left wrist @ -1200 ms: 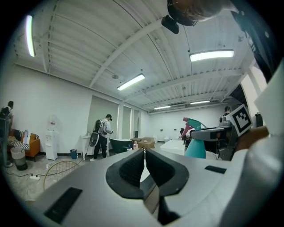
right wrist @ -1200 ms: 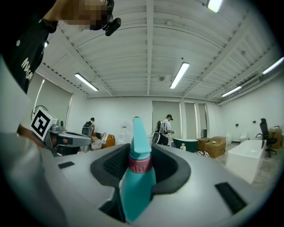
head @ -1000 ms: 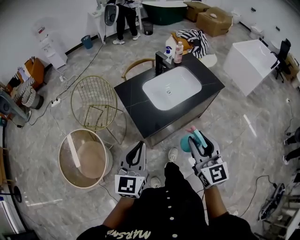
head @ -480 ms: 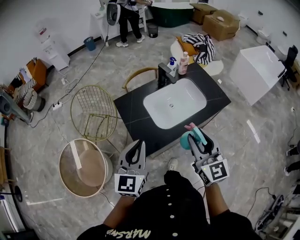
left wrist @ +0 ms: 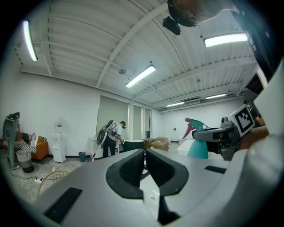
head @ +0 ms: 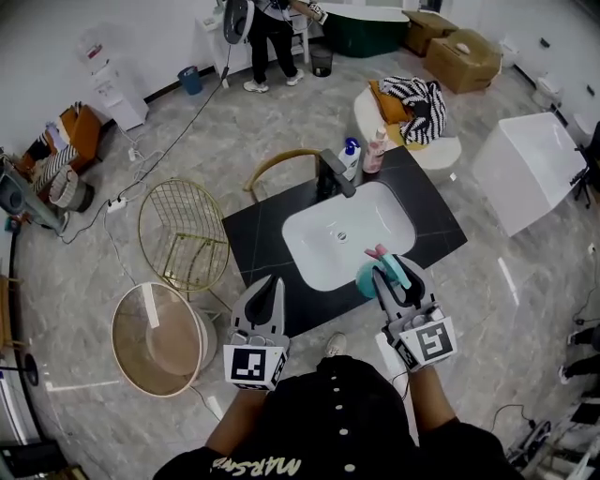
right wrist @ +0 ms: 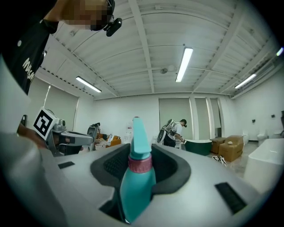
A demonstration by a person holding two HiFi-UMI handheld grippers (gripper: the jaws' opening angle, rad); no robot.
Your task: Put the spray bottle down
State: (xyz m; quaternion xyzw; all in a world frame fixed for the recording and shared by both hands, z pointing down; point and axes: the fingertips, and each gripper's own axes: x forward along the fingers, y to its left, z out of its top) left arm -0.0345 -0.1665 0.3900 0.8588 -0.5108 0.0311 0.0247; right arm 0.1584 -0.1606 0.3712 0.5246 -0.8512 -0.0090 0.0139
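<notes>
A teal spray bottle [head: 368, 279] with a pink trigger stands upright between the pads of my right gripper [head: 395, 277], which is shut on it. In the right gripper view the bottle [right wrist: 135, 181] fills the gap between the jaws of that gripper [right wrist: 142, 162]. It hangs over the front right of a black counter [head: 258, 234], beside the white sink [head: 347, 234]. My left gripper [head: 271, 291] is shut and holds nothing, its tips over the counter's front edge. In the left gripper view that gripper [left wrist: 144, 162] has its pads together, and the bottle [left wrist: 197, 148] shows at the right.
A black faucet [head: 333, 173] and two bottles [head: 354, 155] stand at the counter's back. A gold wire chair [head: 183, 234] and a round basket [head: 159, 328] are on the floor at left. A white tub [head: 530, 169] stands at right. A person [head: 272, 28] works far off.
Both grippers have moved forward with the person; the counter and sink have drawn closer, and the tips now reach over its front edge. The bottle stays gripped.
</notes>
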